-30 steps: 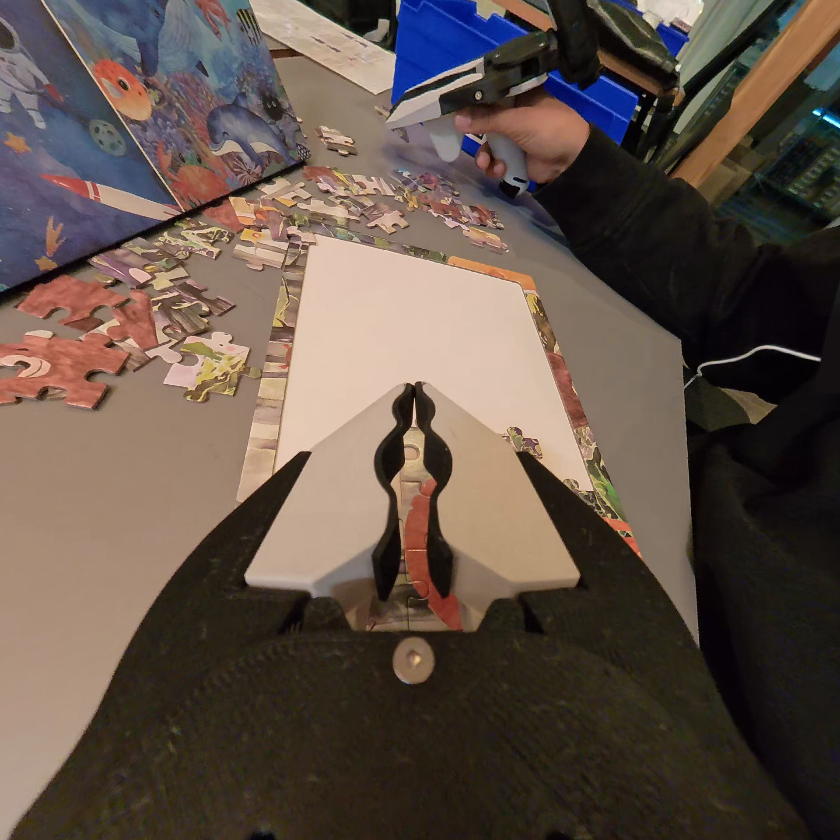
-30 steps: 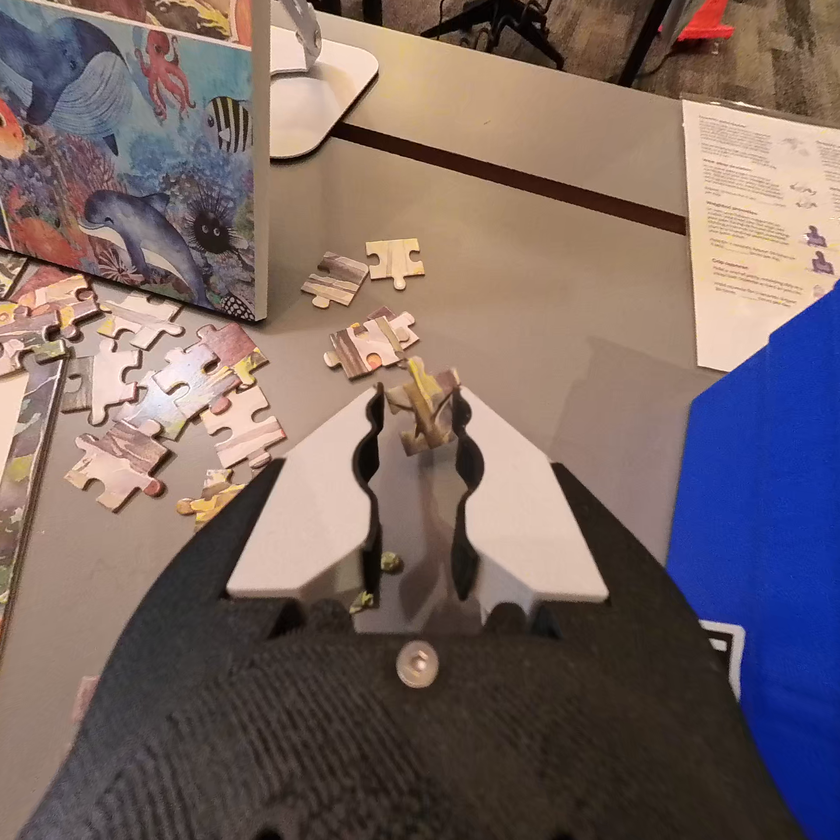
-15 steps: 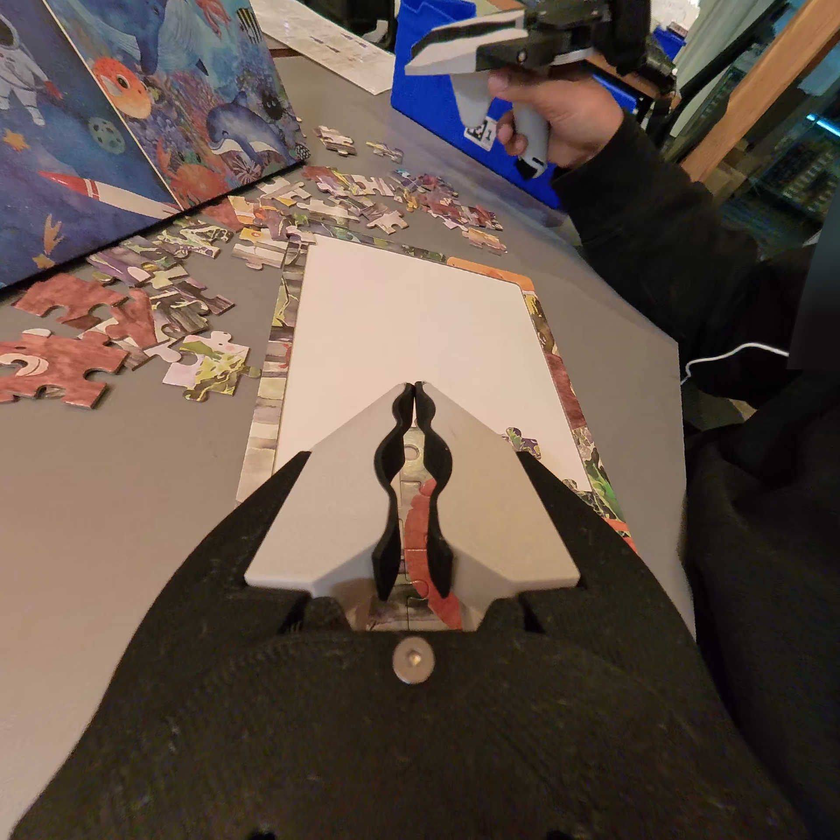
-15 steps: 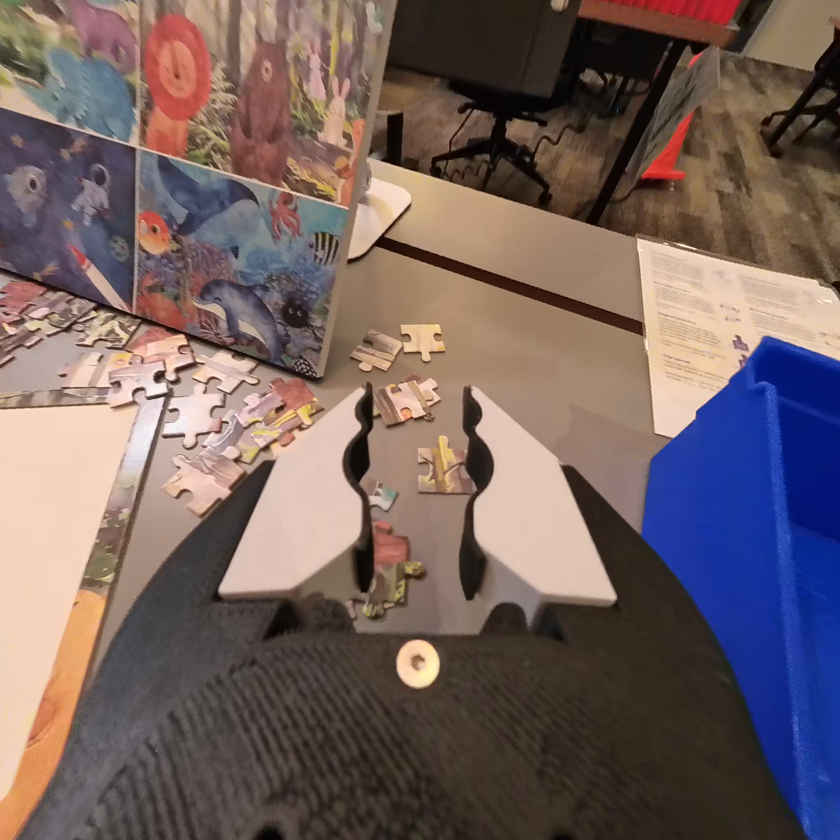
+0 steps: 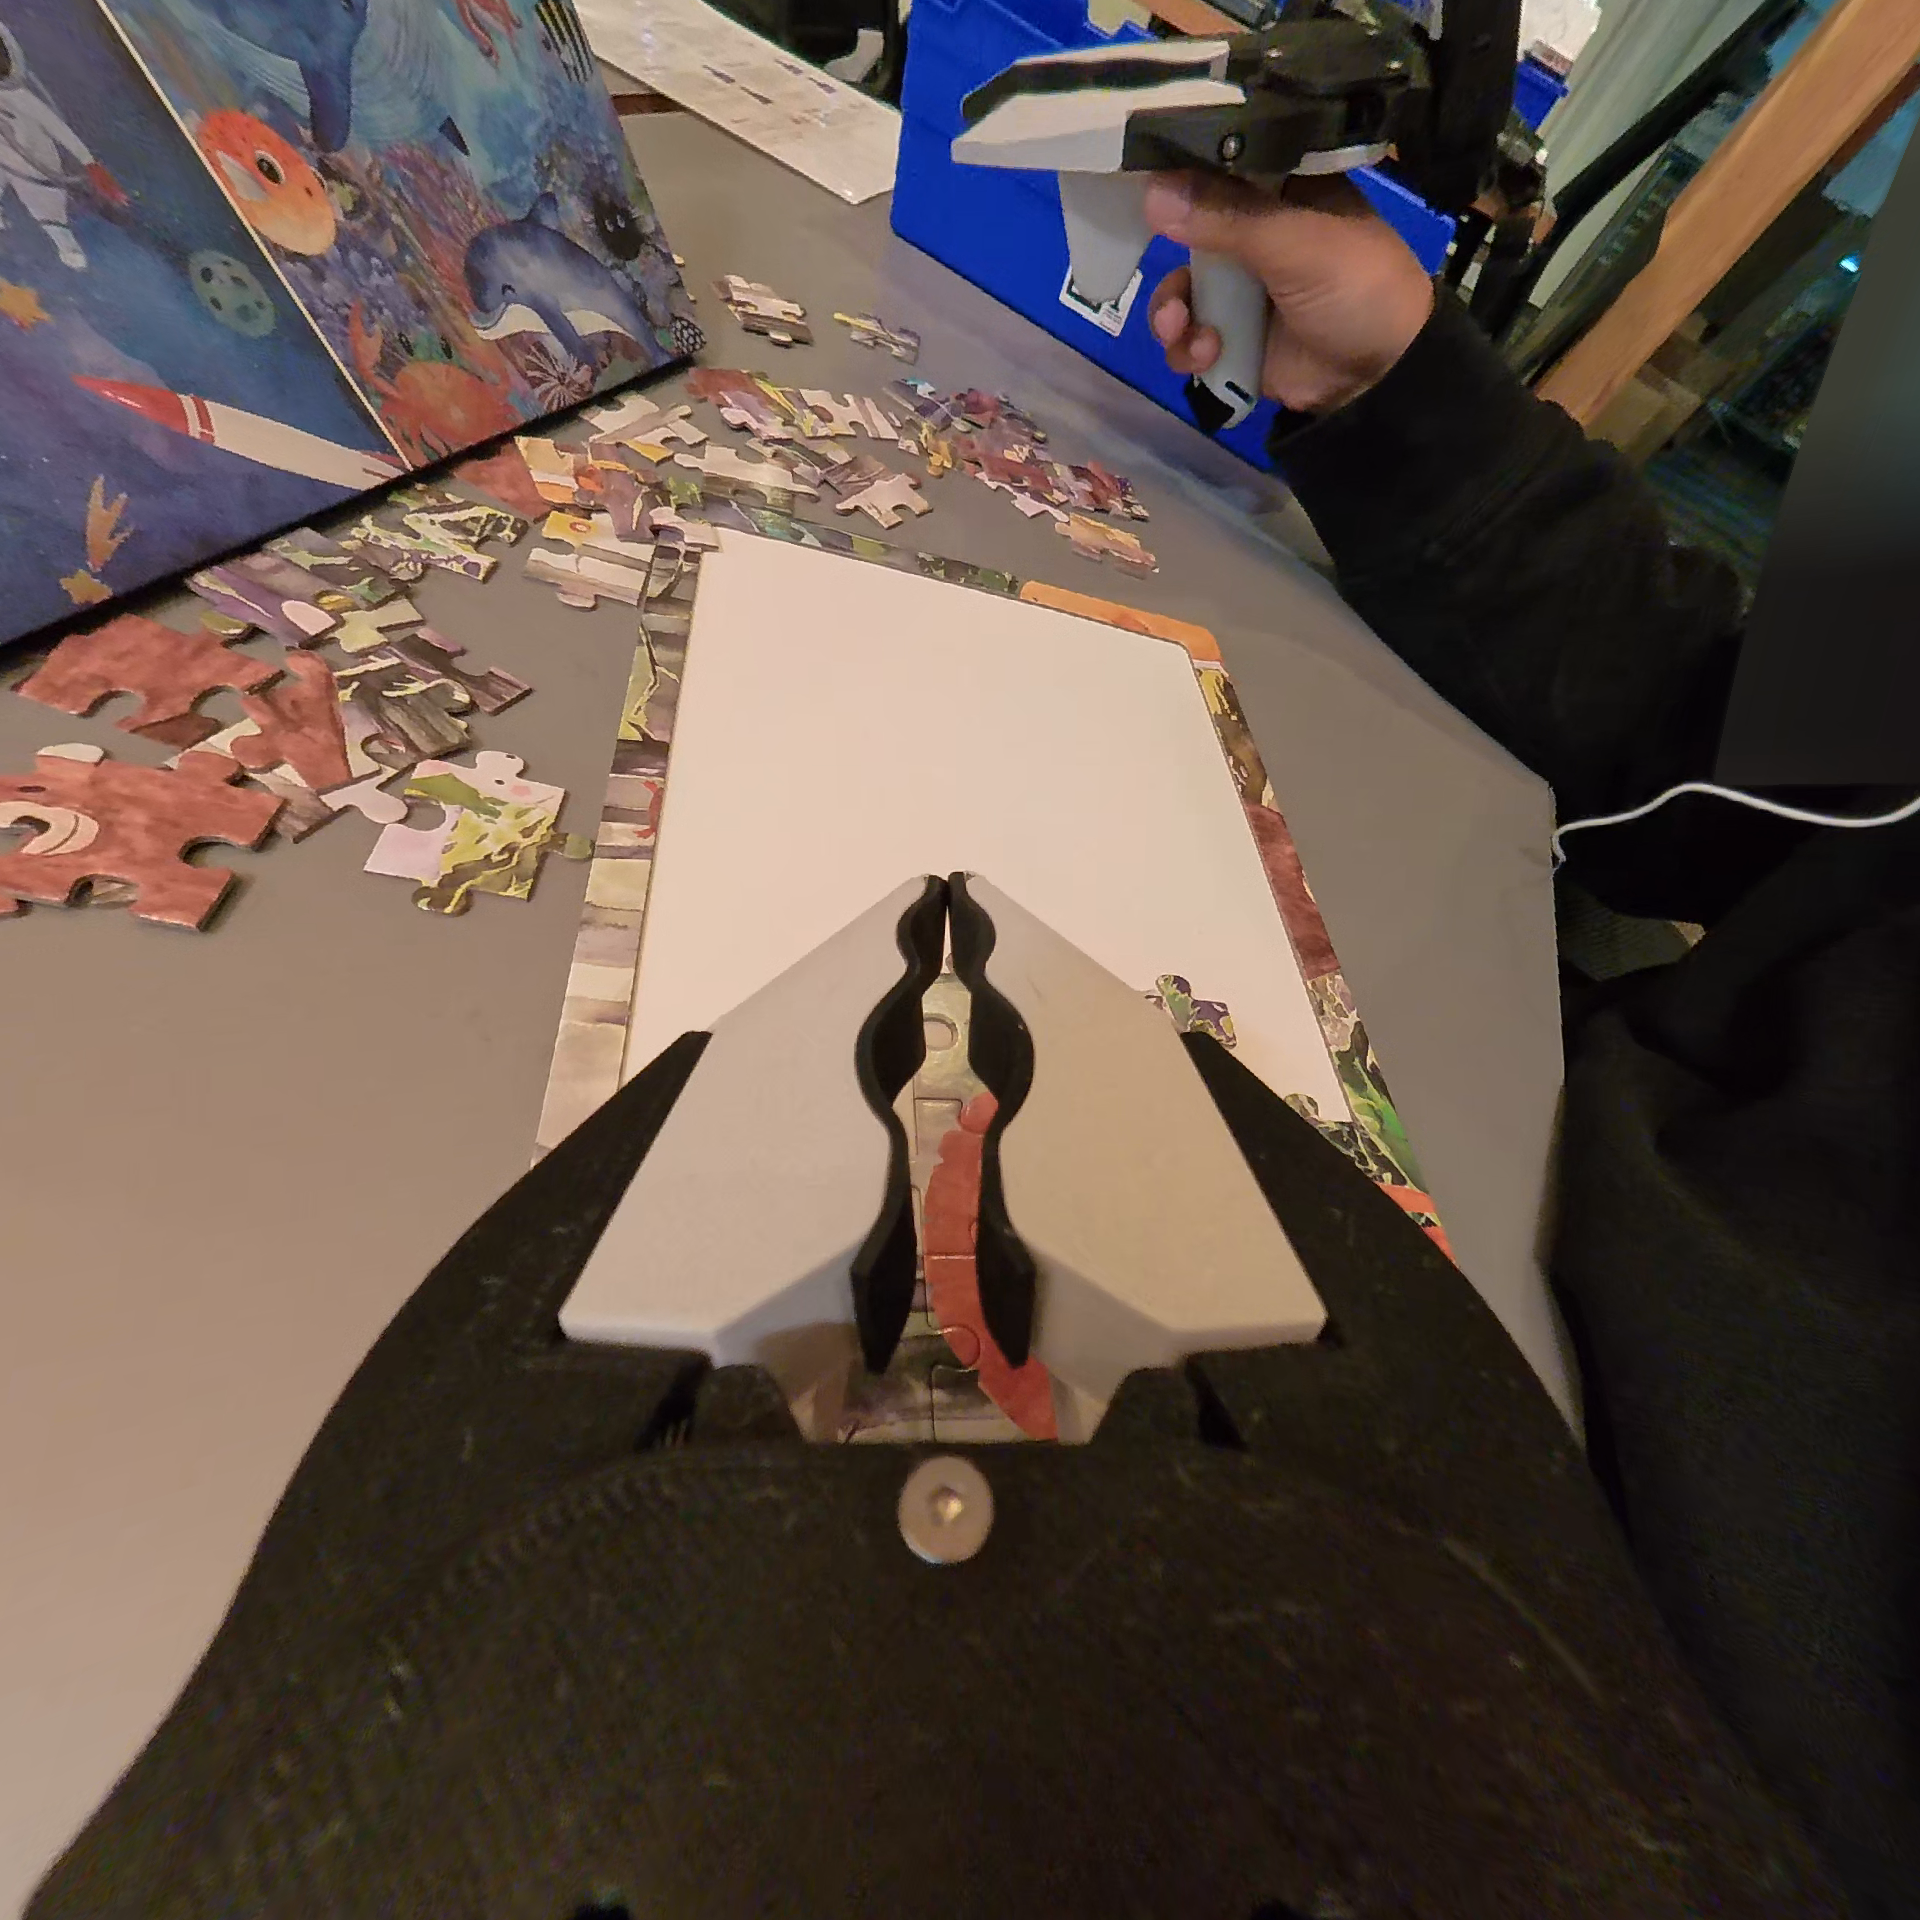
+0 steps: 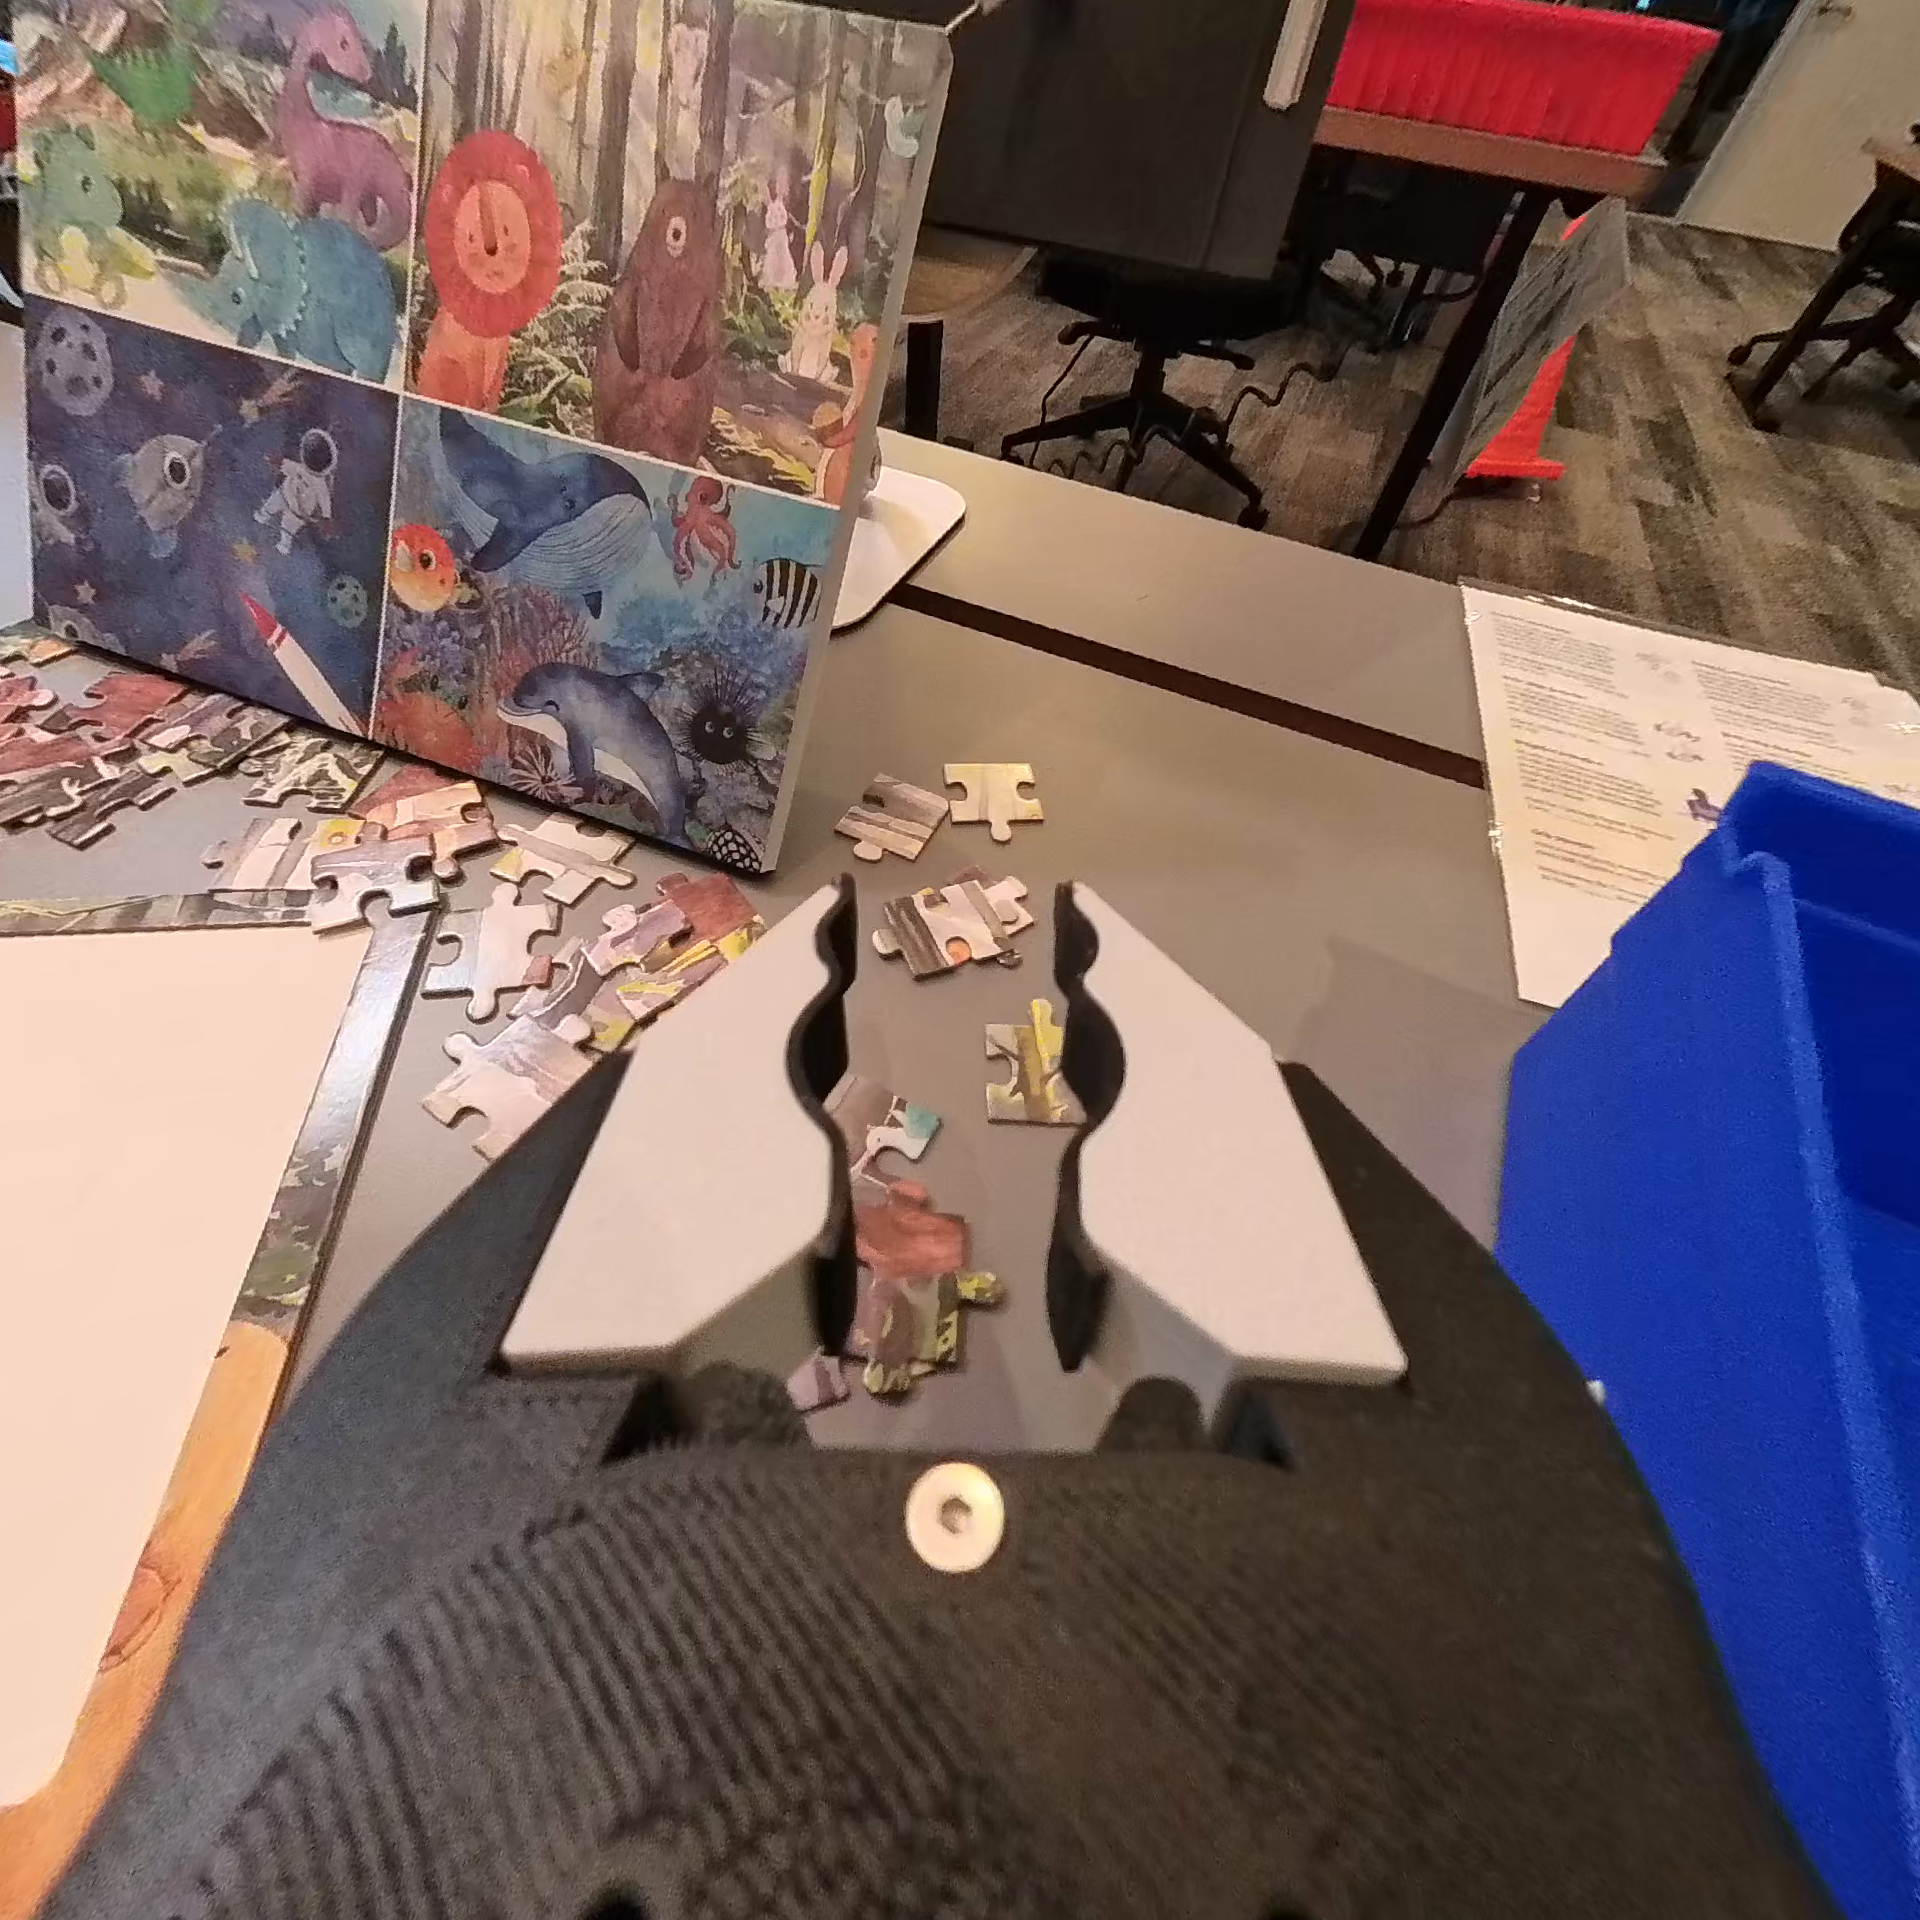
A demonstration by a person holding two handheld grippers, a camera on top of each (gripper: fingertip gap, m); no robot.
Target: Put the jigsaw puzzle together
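Observation:
The puzzle board [image 5: 613, 831] has a white middle and a picture border; it also shows in the right wrist view [image 6: 353, 1049]. My left gripper [image 5: 951, 883] is shut and empty, low over the board's near end, with a few placed reddish pieces [image 5: 961, 1184] beneath it. My right gripper [image 6: 956, 904] is open and empty, raised above the table; it shows at the top of the left wrist view [image 5: 966, 130]. Below it lie a yellow-green piece [image 6: 1029, 1060], a striped piece [image 6: 951, 925] and a brown piece [image 6: 909, 1247]. Loose pieces [image 5: 810, 447] lie along the board's far and left sides.
A picture box [image 6: 468, 416] stands upright behind the pieces. A blue bin [image 6: 1714, 1143] is at the right, close to my right gripper. A printed sheet [image 6: 1662, 748] lies behind the bin. Large reddish pieces [image 5: 114, 831] lie at the far left. A person's dark sleeve [image 5: 1507, 582] is right of the board. Tip to tip, the grippers are about 35 cm apart. The brown piece [image 6: 909, 1247] lies some 10 cm from my right tips, 35 cm from my left tips. My left wrist view [image 5: 985, 403] looks at it from another angle.
My right gripper opened and let go of the yellow-green piece, which now lies on the table. It then rose and drew back. My left gripper stayed still.

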